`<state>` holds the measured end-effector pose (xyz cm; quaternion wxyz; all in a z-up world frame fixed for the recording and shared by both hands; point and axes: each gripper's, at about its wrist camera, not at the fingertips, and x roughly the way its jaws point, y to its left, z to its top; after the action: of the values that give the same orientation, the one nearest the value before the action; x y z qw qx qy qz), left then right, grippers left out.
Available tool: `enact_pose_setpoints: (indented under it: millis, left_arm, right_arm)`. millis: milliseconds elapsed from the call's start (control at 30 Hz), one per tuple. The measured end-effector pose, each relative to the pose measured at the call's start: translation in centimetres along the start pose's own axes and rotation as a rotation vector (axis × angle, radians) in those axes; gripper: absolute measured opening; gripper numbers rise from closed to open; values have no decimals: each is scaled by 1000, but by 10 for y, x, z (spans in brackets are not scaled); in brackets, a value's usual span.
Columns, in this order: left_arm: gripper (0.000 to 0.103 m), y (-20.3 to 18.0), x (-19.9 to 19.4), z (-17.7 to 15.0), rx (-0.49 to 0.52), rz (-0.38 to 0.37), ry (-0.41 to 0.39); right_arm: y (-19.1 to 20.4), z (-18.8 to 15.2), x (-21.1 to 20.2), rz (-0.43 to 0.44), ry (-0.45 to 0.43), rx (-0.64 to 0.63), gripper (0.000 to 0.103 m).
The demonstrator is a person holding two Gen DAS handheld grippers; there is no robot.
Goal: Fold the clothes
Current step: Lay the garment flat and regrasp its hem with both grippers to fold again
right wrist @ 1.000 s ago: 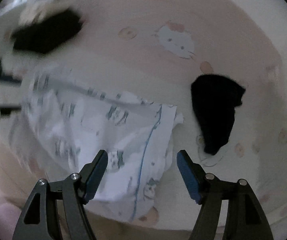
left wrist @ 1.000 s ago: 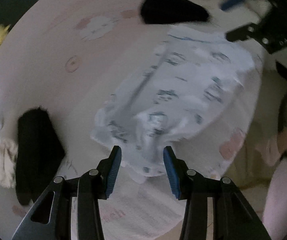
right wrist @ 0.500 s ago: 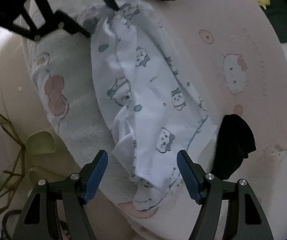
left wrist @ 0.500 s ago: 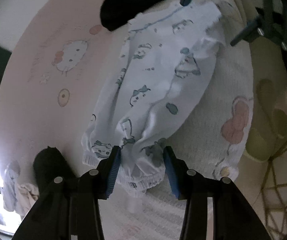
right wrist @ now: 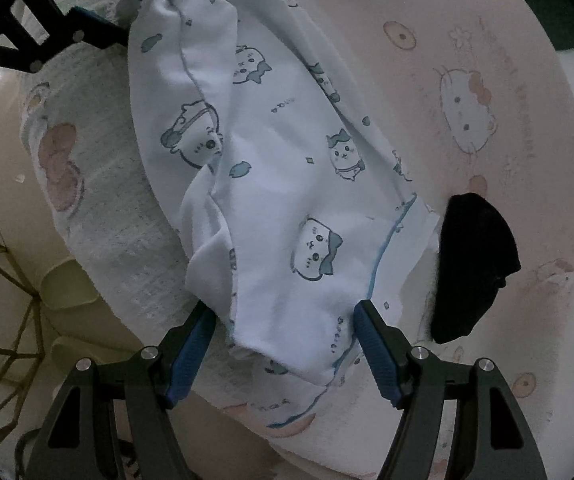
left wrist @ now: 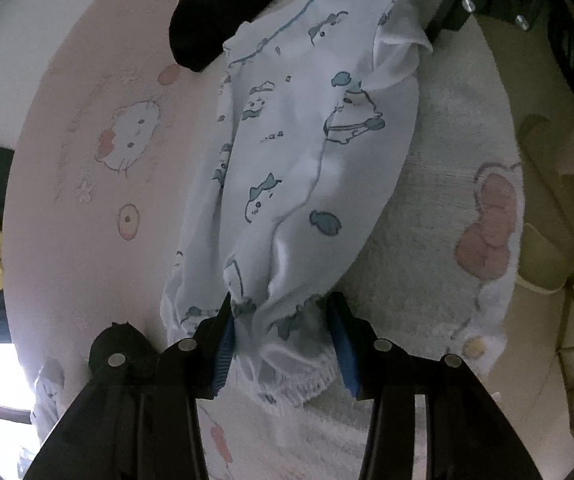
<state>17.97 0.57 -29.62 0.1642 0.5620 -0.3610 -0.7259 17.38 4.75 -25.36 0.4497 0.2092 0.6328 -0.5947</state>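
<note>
Left wrist view: printed garment (left wrist: 307, 152), long axis spanning both holders, ends bunched between left hand-held gripper (left wrist: 283, 348) and right hand-held gripper (right wrist: 283, 344), each clamped.

The garment (left wrist: 311, 168) I was folding was white, printed with small blue-grey cartoon animals and edged with a thin blue line. It lay stretched lengthwise and rumpled, sagging in long creases, over a pale round mat (left wrist: 87, 184). One gathered, frilled end was bunched up at my left, the other end, with the blue-trimmed edge, at my right (right wrist: 287, 248). A loose flap stood folded back along one side.
</note>
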Motion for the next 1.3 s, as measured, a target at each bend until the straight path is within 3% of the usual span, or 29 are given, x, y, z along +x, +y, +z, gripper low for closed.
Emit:
enact_pose_setpoints:
  millis: [100, 233, 367, 433, 533, 633, 733, 800, 867, 933, 1000, 1100, 1300]
  left_arm:
    - [40, 0, 6, 5, 2, 34, 10]
    - [40, -3, 10, 7, 12, 89, 16]
    - [53, -14, 15, 7, 46, 198, 3]
    - [53, -21, 13, 7, 51, 240, -7]
    - [52, -21, 13, 5, 38, 241, -15]
    - [46, -20, 12, 3, 19, 215, -27]
    - [25, -31, 11, 4, 56, 202, -19]
    - [12, -35, 14, 4, 74, 198, -18]
    - [10, -34, 14, 3, 47, 190, -22]
    - [10, -28, 13, 1, 2, 162, -31]
    - [10, -18, 12, -1, -57, 107, -42]
    - [10, -1, 12, -4, -160, 9, -44]
    - [10, 52, 23, -8, -407, -296, 15]
  right_arm:
    - [-2, 2, 3, -59, 3, -14, 71]
    - [-4, 5, 6, -68, 10, -5, 71]
    - [13, 5, 3, -150, -14, -92, 71]
    - [23, 5, 4, -209, -27, -143, 71]
    - [37, 2, 5, -286, -49, -214, 71]
    - [29, 2, 5, -224, -42, -164, 65]
    - [-2, 2, 7, -31, -11, 24, 57]
    - [-12, 0, 8, 32, -14, 63, 56]
    - [-15, 0, 8, 61, -16, 69, 53]
    - [-11, 0, 6, 74, -13, 77, 39]
    - [-8, 0, 5, 82, -13, 82, 35]
    - [-8, 0, 6, 86, -13, 90, 33]
    - [-41, 2, 15, 274, 27, 218, 33]
